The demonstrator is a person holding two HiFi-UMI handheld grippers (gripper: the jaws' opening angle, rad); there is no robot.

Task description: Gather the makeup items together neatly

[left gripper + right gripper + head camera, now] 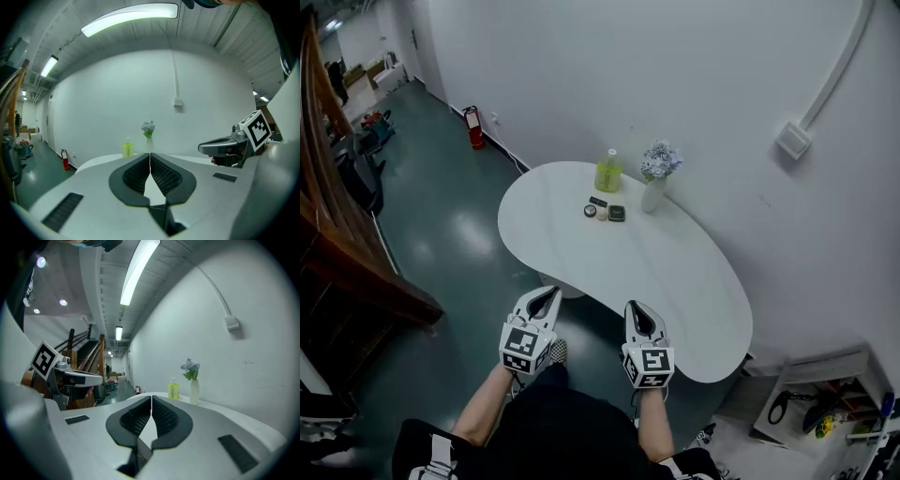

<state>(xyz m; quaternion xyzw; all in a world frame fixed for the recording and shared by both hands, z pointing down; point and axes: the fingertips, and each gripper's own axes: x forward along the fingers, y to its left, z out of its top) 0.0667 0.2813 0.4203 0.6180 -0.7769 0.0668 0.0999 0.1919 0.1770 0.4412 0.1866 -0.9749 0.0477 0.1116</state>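
Both claws are hanging out at the near edge of the white table [675, 272], and neither one is carrying anything. The left gripper [547, 293] is showing its jaws pressed together at the tips with nothing between them, and the right gripper [635, 307] is doing exactly the same, shut and empty. They're sitting side by side, right one at about 3 o'clock from the left.

The makeup items [603, 210] are sitting in a tight little bunch toward the far end of the table, roughly 12 o'clock from the grippers and well apart from them. I'm making out a small round compact [590, 211], a dark square compact [617, 213] and a small pot between them, plus a thin dark piece at the back. It's too small to tell exactly what each one is.

A yellow-green bottle [608, 172] is standing at 12 o'clock from the bunch, and a white vase [652, 194] with pale flowers is standing at about 2 o'clock. A red fire extinguisher [474, 128] is leaning by the wall on the floor, out at 10 o'clock.
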